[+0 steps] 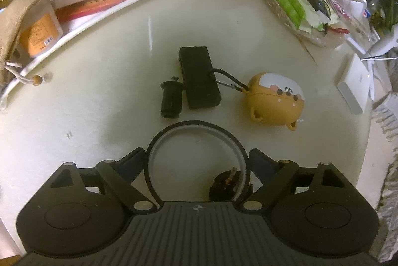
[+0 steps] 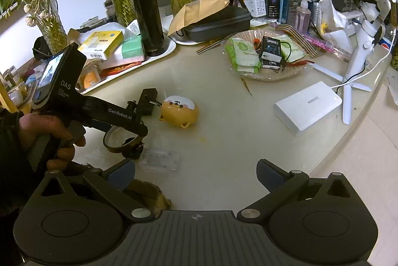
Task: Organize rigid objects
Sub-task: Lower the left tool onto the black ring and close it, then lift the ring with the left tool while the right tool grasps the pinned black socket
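So the left gripper is clamped across a thin black rigid ring with a pale inner face, one pad on each side, held just over the cream tabletop. It looks light, stiff and slick, so I'd squeeze gently. The right gripper hangs spread and empty. Beyond sit a matte black rectangular block and a rubbery tan cartoon-animal case.
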The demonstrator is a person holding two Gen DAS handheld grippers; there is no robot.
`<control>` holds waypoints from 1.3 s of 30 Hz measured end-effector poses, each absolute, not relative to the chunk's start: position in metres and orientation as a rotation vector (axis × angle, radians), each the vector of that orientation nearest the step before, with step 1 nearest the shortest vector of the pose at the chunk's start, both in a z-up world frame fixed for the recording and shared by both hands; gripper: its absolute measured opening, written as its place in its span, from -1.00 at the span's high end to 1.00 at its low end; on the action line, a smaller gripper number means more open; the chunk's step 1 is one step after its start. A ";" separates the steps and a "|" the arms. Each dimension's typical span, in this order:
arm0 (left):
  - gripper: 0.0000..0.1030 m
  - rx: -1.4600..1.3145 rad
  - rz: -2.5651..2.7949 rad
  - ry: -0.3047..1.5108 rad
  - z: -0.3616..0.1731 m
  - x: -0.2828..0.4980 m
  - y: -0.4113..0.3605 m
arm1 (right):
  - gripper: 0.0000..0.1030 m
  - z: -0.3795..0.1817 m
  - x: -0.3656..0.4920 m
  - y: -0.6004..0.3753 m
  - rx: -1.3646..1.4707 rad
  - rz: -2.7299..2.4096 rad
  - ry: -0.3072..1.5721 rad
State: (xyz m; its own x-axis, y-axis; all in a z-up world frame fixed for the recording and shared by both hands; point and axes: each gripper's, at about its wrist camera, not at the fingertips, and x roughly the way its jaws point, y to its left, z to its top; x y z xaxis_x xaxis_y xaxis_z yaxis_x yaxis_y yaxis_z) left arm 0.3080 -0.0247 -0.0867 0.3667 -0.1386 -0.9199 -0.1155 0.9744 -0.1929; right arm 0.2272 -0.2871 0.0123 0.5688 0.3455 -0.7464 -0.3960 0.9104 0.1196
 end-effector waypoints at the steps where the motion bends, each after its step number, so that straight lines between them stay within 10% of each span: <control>1: -0.75 -0.233 -0.017 1.191 -0.085 0.307 -0.025 | -1.00 0.012 0.227 -0.287 -0.064 0.437 0.863; 39: -0.75 -0.130 -0.148 0.823 0.023 0.176 0.042 | -1.00 -0.003 0.261 -0.231 -0.021 0.478 1.058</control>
